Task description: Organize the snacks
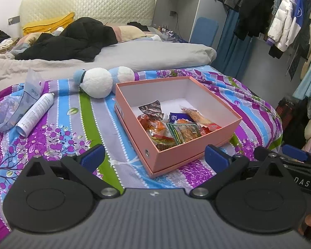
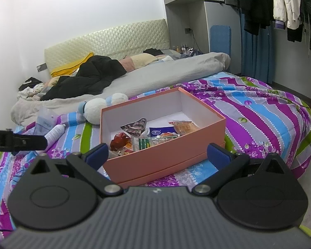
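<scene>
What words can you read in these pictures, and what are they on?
"DAS": on the black body of the right gripper, seen at the edge of the left camera.
"LAI": on the black part of the left gripper, cut off at the edge.
Spray can: print too small to read.
Snack packets in the pink box: labels too blurred.

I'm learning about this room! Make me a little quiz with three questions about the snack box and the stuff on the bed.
1. True or false: the pink box has its lid on.
2. What lies inside the box? A) snack packets B) socks C) nothing
3. Fill in: the white spray can is lying on its ____ on the striped bedspread, beside the plush toy.

Key
1. False: the box is open at the top.
2. A. Neither the left claw nor the right claw holds anything; both are open.
3. side
</scene>
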Demonstrator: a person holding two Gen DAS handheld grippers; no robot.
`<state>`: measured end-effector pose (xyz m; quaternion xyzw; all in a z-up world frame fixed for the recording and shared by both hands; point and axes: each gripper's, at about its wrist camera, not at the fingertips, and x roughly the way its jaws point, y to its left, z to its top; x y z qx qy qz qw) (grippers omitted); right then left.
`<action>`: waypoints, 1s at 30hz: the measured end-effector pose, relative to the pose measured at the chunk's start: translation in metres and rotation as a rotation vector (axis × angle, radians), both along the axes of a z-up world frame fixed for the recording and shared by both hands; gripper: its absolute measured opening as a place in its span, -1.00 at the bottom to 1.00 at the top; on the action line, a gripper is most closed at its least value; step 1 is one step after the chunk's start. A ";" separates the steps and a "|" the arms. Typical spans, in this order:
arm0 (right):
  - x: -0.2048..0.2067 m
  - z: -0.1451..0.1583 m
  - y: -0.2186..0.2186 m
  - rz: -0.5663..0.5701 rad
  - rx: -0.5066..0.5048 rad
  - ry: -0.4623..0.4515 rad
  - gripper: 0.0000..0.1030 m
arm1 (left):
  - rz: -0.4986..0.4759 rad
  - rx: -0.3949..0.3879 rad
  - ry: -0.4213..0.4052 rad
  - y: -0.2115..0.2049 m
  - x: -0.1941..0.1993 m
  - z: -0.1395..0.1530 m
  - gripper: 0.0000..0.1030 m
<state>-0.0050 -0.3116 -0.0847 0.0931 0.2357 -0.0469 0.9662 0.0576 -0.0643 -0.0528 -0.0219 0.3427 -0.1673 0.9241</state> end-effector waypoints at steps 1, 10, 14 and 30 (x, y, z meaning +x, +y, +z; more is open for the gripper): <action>0.000 0.000 0.000 0.000 -0.001 0.000 1.00 | 0.000 -0.002 0.000 0.000 0.000 0.000 1.00; 0.001 0.001 0.001 -0.003 0.005 -0.002 1.00 | -0.008 -0.006 -0.001 -0.003 -0.002 0.005 1.00; 0.001 0.001 0.001 -0.004 0.003 -0.007 1.00 | -0.008 -0.004 -0.007 -0.002 -0.003 0.006 1.00; 0.002 0.000 0.005 -0.006 0.015 -0.001 1.00 | -0.001 0.001 -0.004 -0.001 -0.004 0.004 1.00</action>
